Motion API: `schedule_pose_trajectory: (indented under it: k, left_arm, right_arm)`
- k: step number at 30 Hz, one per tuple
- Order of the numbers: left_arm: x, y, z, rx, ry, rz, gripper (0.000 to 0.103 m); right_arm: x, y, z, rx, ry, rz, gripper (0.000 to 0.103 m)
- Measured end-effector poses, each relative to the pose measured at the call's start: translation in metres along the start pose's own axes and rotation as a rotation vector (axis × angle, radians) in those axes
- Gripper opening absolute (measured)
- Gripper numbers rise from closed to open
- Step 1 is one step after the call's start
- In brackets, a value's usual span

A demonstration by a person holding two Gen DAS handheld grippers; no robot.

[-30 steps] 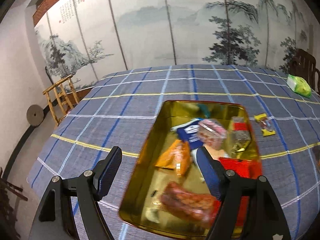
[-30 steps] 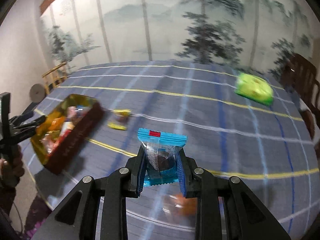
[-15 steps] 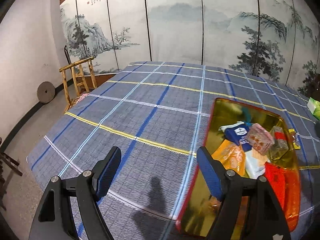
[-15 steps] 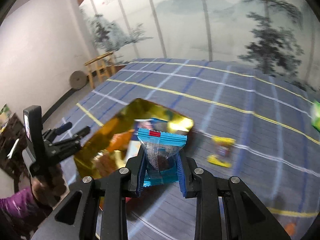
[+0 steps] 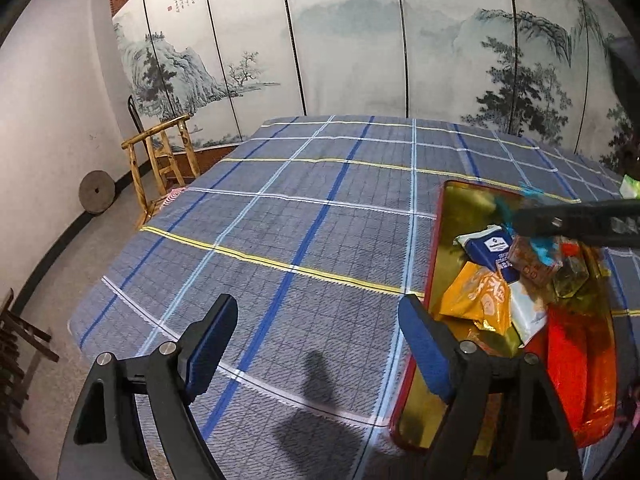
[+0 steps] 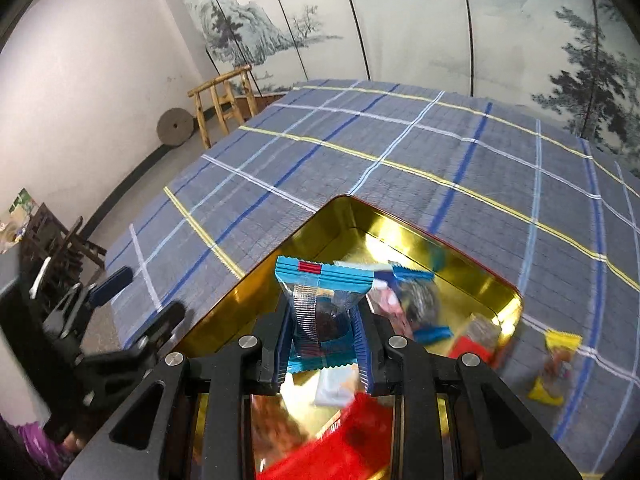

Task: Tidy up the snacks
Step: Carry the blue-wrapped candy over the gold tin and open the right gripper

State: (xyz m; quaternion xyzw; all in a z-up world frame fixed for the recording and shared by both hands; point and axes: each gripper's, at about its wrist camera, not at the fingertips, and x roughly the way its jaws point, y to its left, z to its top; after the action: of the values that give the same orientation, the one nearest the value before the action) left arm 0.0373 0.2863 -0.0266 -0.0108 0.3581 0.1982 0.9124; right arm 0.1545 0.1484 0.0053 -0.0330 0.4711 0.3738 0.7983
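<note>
Over the gold tin (image 6: 460, 256), the right tool (image 6: 322, 340) grips a blue snack packet (image 6: 320, 280).

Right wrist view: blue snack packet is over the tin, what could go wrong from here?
1. The right gripper pinches the blue packet over a crowded gold tin; dropped there, it may perch on the pile.
2. The yellow packet lies outside on the cloth and could be forgotten.

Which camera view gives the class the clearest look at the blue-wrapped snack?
The right wrist view: the blue-wrapped snack stands sharp between the right gripper pads, above the gold tin. The left wrist view shows only a blurred blue smear.
</note>
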Motion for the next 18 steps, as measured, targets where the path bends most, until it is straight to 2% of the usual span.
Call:
schedule_pose_trajectory:
  k: [4, 18]
  left_arm:
    - [-0.004, 0.002, 0.001, 0.008, 0.0, -0.002, 0.086]
    - [-0.002, 0.005, 0.003, 0.015, 0.019, -0.016, 0.088]
  right_arm:
    - [0.019, 0.002, 0.012, 0.023, 0.019, -0.002, 0.029]
    - [0.057, 0.002, 0.024, 0.053, 0.078, -0.057, 0.029]
